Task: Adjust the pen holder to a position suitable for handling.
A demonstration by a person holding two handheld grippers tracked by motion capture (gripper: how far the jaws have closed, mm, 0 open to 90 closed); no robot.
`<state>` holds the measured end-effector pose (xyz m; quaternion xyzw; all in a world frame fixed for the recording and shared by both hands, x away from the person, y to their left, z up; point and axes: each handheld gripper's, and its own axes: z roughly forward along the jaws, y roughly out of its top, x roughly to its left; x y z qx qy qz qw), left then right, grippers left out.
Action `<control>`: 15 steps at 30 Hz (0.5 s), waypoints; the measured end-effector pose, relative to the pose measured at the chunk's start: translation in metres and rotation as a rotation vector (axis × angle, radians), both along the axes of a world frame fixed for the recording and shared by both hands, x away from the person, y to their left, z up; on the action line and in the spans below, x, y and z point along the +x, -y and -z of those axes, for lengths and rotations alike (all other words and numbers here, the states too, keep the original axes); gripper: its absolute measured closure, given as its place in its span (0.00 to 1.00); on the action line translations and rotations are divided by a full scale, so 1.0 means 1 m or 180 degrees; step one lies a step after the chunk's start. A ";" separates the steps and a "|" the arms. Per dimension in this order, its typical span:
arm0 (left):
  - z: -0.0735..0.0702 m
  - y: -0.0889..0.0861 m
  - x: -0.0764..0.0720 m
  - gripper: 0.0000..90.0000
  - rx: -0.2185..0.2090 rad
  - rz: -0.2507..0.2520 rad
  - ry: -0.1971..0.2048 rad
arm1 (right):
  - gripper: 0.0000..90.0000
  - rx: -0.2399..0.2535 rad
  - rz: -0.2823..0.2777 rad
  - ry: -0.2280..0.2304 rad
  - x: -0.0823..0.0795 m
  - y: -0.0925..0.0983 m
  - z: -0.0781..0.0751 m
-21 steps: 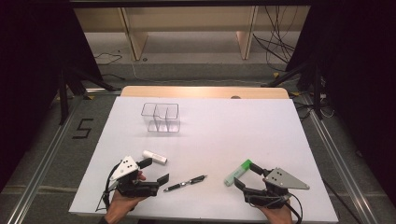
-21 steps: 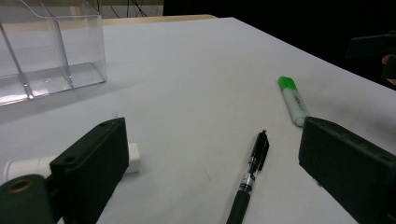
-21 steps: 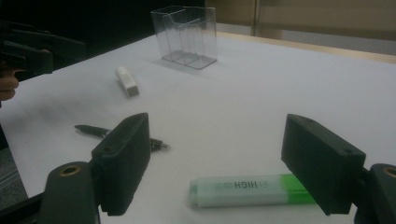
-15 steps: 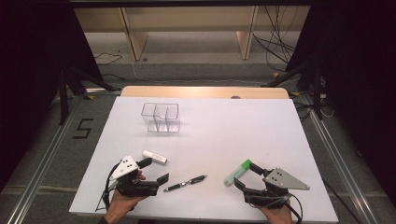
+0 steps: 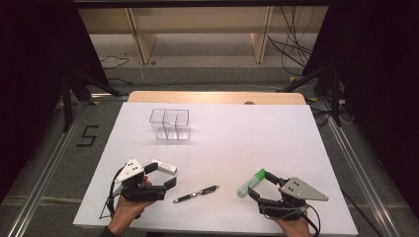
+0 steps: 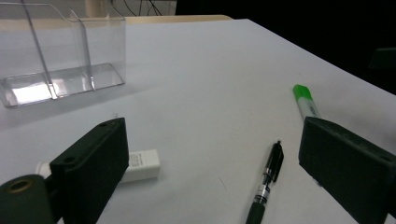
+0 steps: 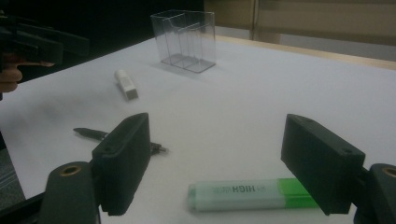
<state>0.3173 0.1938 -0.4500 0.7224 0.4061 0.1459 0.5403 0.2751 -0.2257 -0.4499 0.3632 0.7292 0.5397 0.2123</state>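
Left tongs [image 5: 168, 175] wide, right tongs [image 5: 257, 190] wide — pen [image 5: 196, 194] between, highlighter [image 5: 251, 182] and eraser [image 5: 164, 166] beside, clear organizer [image 5: 171, 124] beyond

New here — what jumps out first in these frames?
A clear divided holder stands alone toward the far side of the white table. Near the front edge lie a white eraser-like stick, a black pen and a green highlighter, flanked by the open left hand-held gripper and right hand-held gripper.

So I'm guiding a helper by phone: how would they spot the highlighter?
Start at the white table and look to its near right corner, where the right claw stands open. The highlighter lies flat just ahead of it: pale body, bright green cap, thicker than the black pen to its left.
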 end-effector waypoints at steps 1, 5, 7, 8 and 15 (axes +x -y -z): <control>-0.002 -0.002 0.006 0.09 -0.0032 -0.0031 -0.0054 | 0.28 -0.0007 -0.0002 -0.0006 0.000 0.000 0.000; -0.003 -0.007 0.021 0.09 0.0100 -0.0098 -0.0119 | 0.28 -0.0016 0.0000 0.0000 0.000 0.000 -0.001; -0.004 -0.010 0.028 0.09 0.0106 -0.0203 -0.0201 | 0.28 -0.0015 0.0001 0.0000 0.000 -0.001 -0.001; -0.005 -0.012 0.032 0.09 0.0133 -0.0231 -0.0230 | 0.28 -0.0021 -0.0004 -0.0004 0.000 0.000 0.000; -0.013 -0.021 0.054 0.10 0.0267 -0.0426 -0.0225 | 0.28 -0.0019 -0.0004 -0.0021 0.000 -0.001 0.000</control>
